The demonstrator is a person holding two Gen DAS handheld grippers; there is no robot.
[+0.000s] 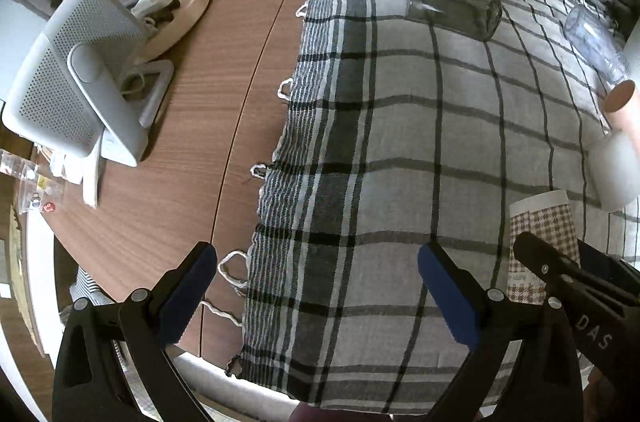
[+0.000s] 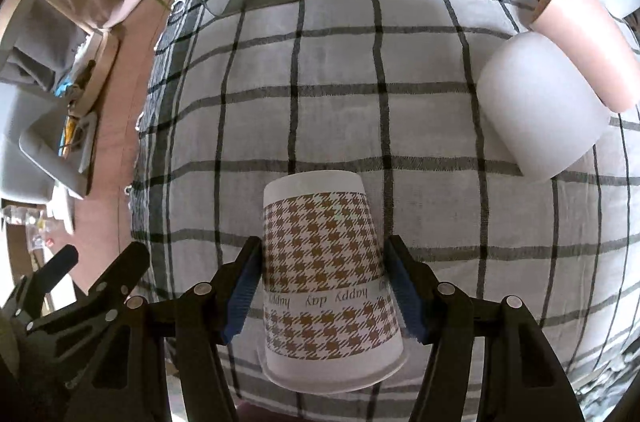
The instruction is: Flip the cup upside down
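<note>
The right gripper (image 2: 322, 286) is clamped on the patterned paper cup (image 2: 328, 282), one blue pad (image 2: 242, 296) pressed against each side of the cup wall at mid-height. The cup sits between the fingers with its closed base pointing away from the camera and its wide rim nearest the camera; the printed lettering reads upside down. It lies over the near part of the checked cloth (image 2: 400, 126). Whether the rim rests on the cloth or hangs just above it cannot be told.

The left gripper (image 1: 318, 286) has its fingers wide apart and holds nothing, positioned over the cloth's fringed edge beside the wooden table (image 1: 224, 70).

Step in hand, by judgement: the turn-over appears complete or nearly so, with placement remaining. The next move calls for setting the rim flat on the cloth, then spreading the fingers evenly so the light cup does not tip. Keep well apart from the white cup (image 2: 540, 106) and pink cup (image 2: 584, 42) lying nearby.
</note>
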